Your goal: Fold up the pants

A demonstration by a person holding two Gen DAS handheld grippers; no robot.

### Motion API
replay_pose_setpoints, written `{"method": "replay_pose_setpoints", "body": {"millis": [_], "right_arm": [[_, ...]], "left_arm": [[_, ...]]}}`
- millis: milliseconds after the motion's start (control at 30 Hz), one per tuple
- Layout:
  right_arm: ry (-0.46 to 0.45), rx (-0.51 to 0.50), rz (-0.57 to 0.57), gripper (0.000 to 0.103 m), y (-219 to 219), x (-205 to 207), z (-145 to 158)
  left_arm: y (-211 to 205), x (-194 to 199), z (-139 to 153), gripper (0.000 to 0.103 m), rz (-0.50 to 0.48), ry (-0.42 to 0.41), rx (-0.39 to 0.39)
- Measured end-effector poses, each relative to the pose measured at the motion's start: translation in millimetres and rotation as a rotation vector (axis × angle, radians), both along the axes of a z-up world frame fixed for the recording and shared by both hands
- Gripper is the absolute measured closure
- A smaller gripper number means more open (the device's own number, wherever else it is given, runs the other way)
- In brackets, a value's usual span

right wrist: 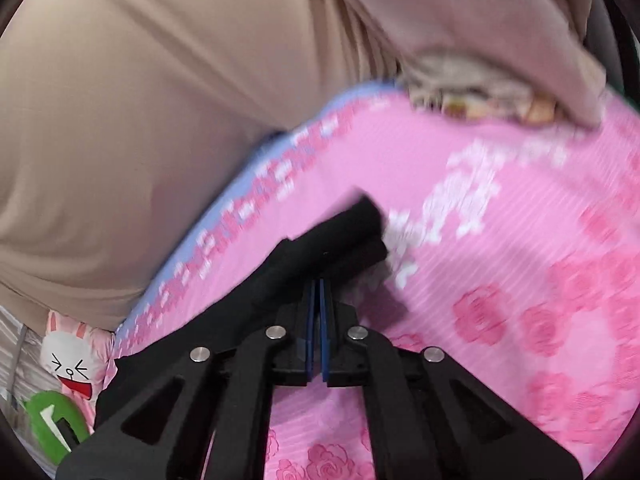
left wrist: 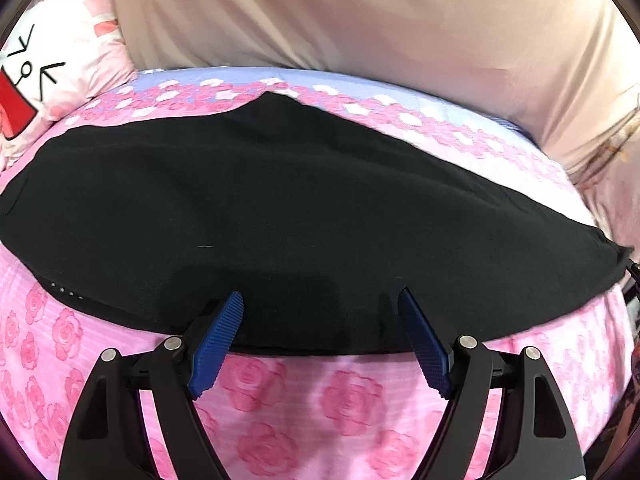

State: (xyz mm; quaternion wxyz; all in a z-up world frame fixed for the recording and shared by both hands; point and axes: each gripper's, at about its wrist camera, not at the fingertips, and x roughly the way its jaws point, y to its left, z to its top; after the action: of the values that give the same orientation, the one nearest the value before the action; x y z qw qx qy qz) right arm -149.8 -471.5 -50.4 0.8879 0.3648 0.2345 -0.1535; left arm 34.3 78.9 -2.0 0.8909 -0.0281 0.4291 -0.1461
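Note:
The black pants [left wrist: 280, 208] lie spread flat across the pink rose-print bed sheet [left wrist: 304, 400] in the left wrist view. My left gripper [left wrist: 320, 300] is open and empty, its blue fingertips [left wrist: 224, 332] just over the near edge of the pants. My right gripper [right wrist: 319, 284] is shut on an end of the black pants [right wrist: 340, 236], and holds it lifted above the sheet [right wrist: 500, 240]. The fabric trails down and left from the pads. The right gripper's edge shows at the far right of the left wrist view [left wrist: 634, 268].
A beige curtain [left wrist: 360, 12] hangs behind the bed. A white bunny-print pillow [left wrist: 60, 56] lies at the back left; it also shows in the right wrist view [right wrist: 72, 364]. A rumpled beige blanket [right wrist: 480, 80] lies at the sheet's far edge.

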Motion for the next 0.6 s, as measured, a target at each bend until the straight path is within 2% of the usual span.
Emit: {"method": "replay_pose_setpoints", "body": {"millis": [67, 133, 200, 233, 267, 300, 367, 567, 600], "right_arm": [[0.107, 0.020, 0.024, 0.103, -6.1, 4.0, -23.7], [0.163, 0.078, 0.045, 0.101, -6.4, 4.6, -44.7], [0.152, 0.128, 0.047, 0.095, -4.5, 1.8, -49.7], [0.107, 0.181, 0.052, 0.092, -5.3, -3.4, -51.1], [0.061, 0.221, 0.055, 0.075, -5.8, -9.0, -51.8], [0.030, 0.243, 0.050, 0.044, -5.0, -15.5, -51.8], [-0.003, 0.251, 0.030, 0.025, -2.0, -20.9, -49.1], [-0.010, 0.281, 0.066, 0.025, 7.0, 12.2, -49.0], [-0.001, 0.265, 0.051, 0.028, 8.8, 18.5, -48.6]], "left_arm": [[-6.4, -1.2, -1.6, 0.026, -0.012, 0.001, 0.003], [-9.4, -0.3, -5.2, 0.026, -0.008, 0.002, 0.015], [-9.0, -0.6, -5.6, 0.026, -0.006, 0.001, 0.014], [-7.8, -1.3, -4.6, 0.026, -0.007, -0.003, 0.006], [-5.6, -2.1, -3.8, 0.026, -0.008, -0.002, -0.006], [-3.4, -2.4, -3.8, 0.026, -0.011, 0.000, -0.017], [1.7, -4.1, -3.6, 0.026, -0.014, -0.001, -0.041], [9.2, -6.3, -0.2, 0.026, -0.026, -0.012, -0.094], [11.2, -7.4, 1.0, 0.026, -0.027, -0.015, -0.106]]}}
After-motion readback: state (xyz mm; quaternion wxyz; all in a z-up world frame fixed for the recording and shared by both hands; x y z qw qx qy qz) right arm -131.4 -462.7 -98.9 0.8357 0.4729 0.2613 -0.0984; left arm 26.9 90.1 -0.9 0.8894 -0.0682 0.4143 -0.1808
